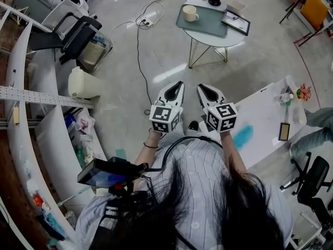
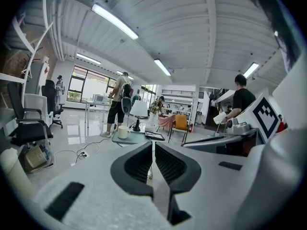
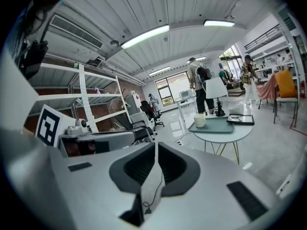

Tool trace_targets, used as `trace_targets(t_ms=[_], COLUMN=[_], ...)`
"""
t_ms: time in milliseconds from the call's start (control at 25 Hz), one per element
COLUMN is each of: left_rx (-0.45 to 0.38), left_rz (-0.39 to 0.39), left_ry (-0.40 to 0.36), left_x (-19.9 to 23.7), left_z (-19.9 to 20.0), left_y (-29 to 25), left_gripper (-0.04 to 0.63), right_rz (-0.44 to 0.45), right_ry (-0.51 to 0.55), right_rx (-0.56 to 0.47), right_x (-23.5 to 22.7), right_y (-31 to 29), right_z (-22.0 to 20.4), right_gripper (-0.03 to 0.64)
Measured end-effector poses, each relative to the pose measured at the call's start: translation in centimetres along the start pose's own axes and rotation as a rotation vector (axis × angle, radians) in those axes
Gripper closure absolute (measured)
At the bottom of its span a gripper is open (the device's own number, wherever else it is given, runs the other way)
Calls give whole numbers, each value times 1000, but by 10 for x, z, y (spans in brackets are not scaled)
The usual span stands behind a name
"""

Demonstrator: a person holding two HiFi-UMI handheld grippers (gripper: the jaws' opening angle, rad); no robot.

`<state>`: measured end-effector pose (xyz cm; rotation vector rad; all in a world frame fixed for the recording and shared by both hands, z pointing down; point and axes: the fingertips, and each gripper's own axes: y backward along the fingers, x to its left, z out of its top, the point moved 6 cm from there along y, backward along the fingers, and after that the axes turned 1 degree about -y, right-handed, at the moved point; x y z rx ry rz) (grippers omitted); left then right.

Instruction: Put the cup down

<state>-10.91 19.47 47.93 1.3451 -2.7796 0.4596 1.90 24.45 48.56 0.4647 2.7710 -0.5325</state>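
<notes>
The right gripper (image 3: 156,145) has its jaws pressed together with nothing between them. The left gripper (image 2: 153,143) is likewise closed and empty, and the person holds both side by side over bare floor. Well ahead, the white cup (image 1: 190,13) stands upright on a green tray (image 1: 210,24) on the round table (image 1: 221,41), beside a framed picture (image 1: 237,22). The cup appears already set down. The sensible finish is to keep both grippers away from the table so nothing nudges the tray.
</notes>
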Motion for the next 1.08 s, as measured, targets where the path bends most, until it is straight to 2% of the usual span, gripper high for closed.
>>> trace_targets(t_ms=[600,1080], left_rx=[-21,-30], left_rz=[29,72], left_ry=[-15,1], left_x=[5,21], left_z=[3,3], left_y=[16,20], left_gripper=[577,577], right_rz=[17,44], right_ry=[23,44], right_rx=[-18,-18], right_x=[8,11], right_y=[-4,-18], right_z=[8,18], right_gripper=[574,574])
